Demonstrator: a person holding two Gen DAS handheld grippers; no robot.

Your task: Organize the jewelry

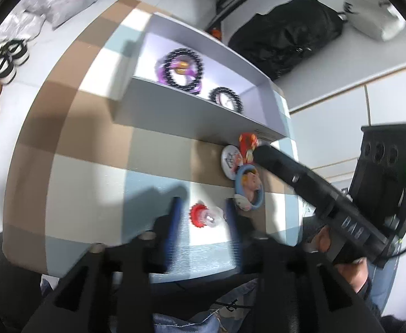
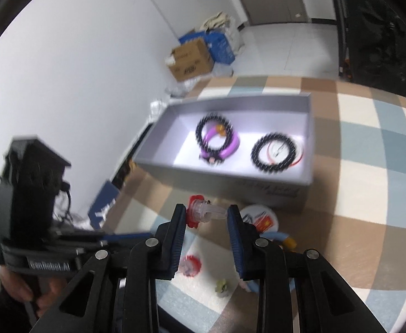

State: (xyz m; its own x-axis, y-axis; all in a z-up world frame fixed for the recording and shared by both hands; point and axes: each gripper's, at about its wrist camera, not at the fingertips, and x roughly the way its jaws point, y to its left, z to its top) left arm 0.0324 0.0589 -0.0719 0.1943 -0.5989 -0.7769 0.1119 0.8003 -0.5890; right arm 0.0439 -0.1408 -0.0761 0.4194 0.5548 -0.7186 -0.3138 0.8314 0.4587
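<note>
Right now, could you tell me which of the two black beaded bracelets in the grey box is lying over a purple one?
The black beaded bracelet farther from the box's open corner lies over a purple bracelet; the other black beaded bracelet circles something thin and red instead.

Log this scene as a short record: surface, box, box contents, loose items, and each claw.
Surface: checked cloth
Box: open grey box, standing on the cloth
In box: two black bead bracelets, one lying over a purple bracelet
Loose items: round badges on the cloth in front of the box
Right claw: shut on a clear-and-red trinket, in front of the box
Left claw: open, with a red trinket lying on the cloth between its fingers
</note>
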